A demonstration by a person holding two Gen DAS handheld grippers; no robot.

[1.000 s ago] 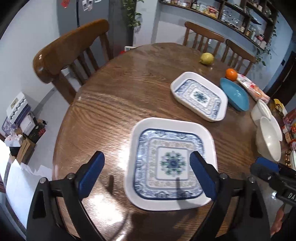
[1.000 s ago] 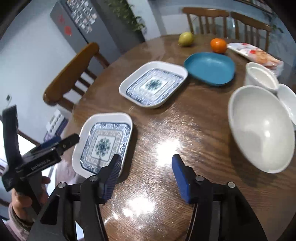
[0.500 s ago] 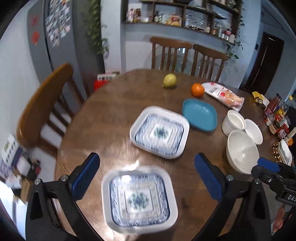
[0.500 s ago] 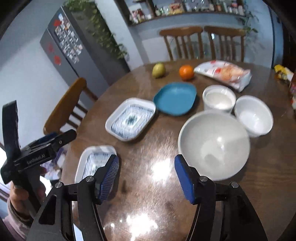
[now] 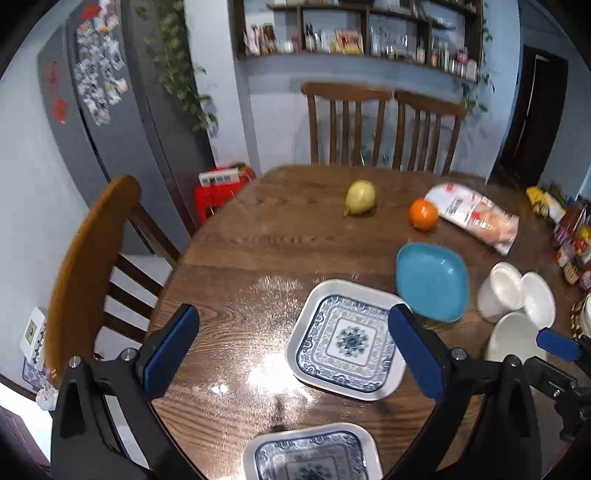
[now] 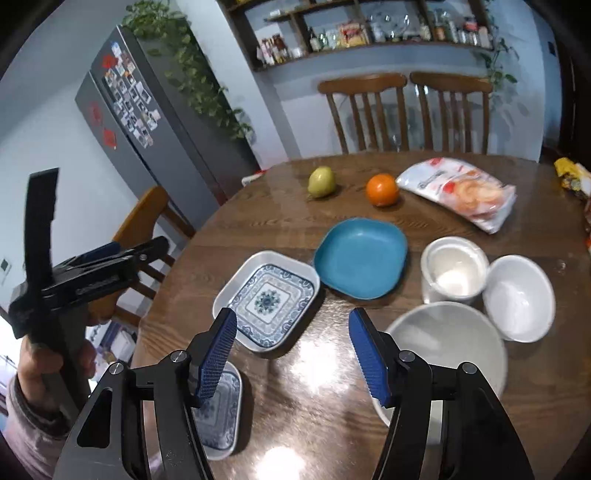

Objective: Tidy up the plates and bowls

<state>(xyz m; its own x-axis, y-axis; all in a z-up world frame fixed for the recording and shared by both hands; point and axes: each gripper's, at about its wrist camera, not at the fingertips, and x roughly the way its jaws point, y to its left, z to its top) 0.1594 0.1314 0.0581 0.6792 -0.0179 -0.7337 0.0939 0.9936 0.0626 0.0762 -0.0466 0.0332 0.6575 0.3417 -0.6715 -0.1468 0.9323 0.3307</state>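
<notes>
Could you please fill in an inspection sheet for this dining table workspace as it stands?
Surface: round dark wooden table, glossy with glare.
Job's things: two blue-patterned square white plates, far and near, apart; teal square plate; large white bowl; small white bowl; white cup.
Clutter: green pear, orange, plastic snack bag.
Grippers: left gripper open, empty; right gripper open, empty, jaws just widened.
Cables: nothing seen.
Surroundings: wooden chairs, grey fridge, wall shelves.

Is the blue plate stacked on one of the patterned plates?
No, the blue plate sits directly on the table, beside the patterned plate.
</notes>
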